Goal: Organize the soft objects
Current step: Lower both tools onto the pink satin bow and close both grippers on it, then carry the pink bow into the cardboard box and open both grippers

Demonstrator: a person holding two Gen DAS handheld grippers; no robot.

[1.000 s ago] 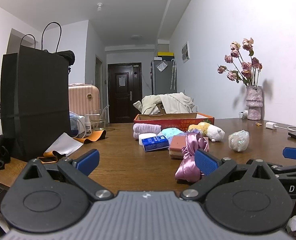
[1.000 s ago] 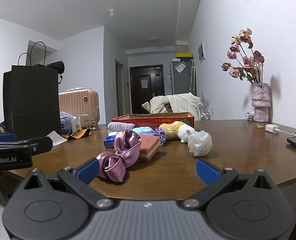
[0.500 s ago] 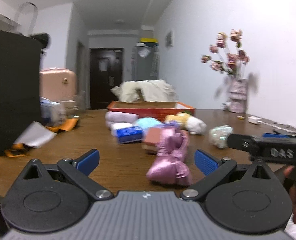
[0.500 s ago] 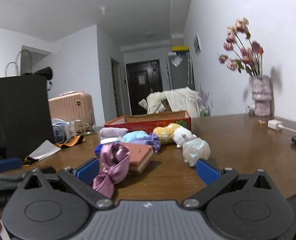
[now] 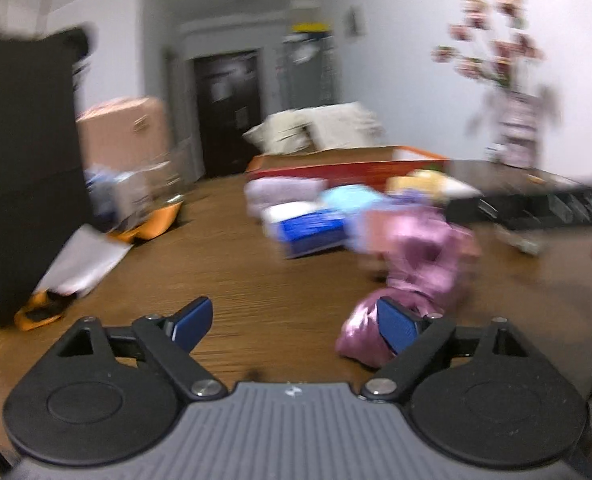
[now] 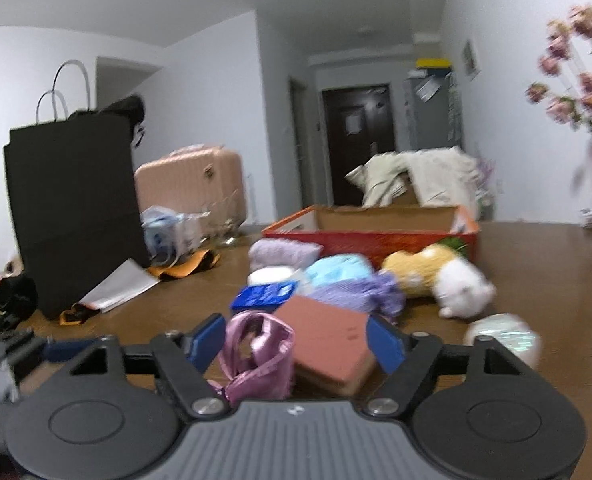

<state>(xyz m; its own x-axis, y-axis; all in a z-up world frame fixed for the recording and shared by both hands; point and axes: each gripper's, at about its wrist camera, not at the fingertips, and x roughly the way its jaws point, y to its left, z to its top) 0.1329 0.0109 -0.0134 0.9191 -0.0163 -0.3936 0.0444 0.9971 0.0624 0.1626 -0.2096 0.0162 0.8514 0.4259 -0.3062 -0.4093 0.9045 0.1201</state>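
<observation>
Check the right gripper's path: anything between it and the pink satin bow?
Nothing visible. The right gripper is open and the pink satin bow already sits between its fingers, beside the pink sponge block, which also lies in the gap.

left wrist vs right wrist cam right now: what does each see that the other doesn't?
Left wrist only: the right claw's black body crossing the frame at the right, hiding what lies behind it.

Right wrist only: the white and yellow plush toy, the iridescent pouch and the purple ruffled cloth.

Both: pink satin bow near the fingers, the red box, the blue packet, the black paper bag, the wooden table. Both claws open.
</observation>
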